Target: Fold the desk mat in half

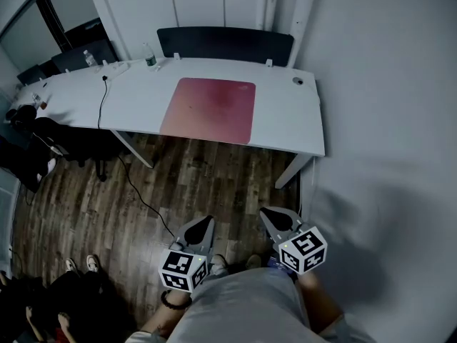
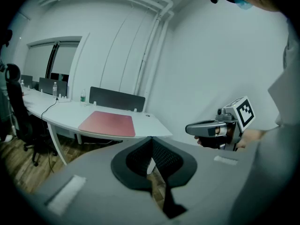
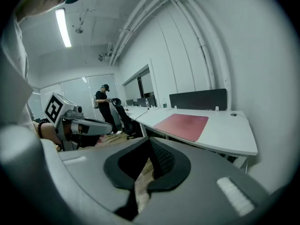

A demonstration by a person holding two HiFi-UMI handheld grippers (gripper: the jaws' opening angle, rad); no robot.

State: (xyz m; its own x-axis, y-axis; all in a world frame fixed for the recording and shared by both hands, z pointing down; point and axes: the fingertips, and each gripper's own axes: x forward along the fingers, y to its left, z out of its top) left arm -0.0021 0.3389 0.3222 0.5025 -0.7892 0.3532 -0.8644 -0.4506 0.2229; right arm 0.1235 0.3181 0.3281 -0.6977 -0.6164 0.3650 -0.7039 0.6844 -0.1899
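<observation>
A black screen panel (image 1: 225,43) stands behind the long white desk (image 1: 285,123). A clear water bottle (image 1: 150,56) sits on the desk. Brown wood floor (image 1: 214,181) lies between the desk and the tongs. The flat red desk mat (image 1: 211,109) lies open on the desk. The left gripper (image 1: 202,225) and right gripper (image 1: 270,215) are closed and empty, far from it.

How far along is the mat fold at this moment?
Done: nothing yet. The desk mat lies flat and unfolded on the white desk. In hand: nothing. The left gripper and right gripper are shut and empty, well short of the desk. Left: approach, grip, and the whole fold.
</observation>
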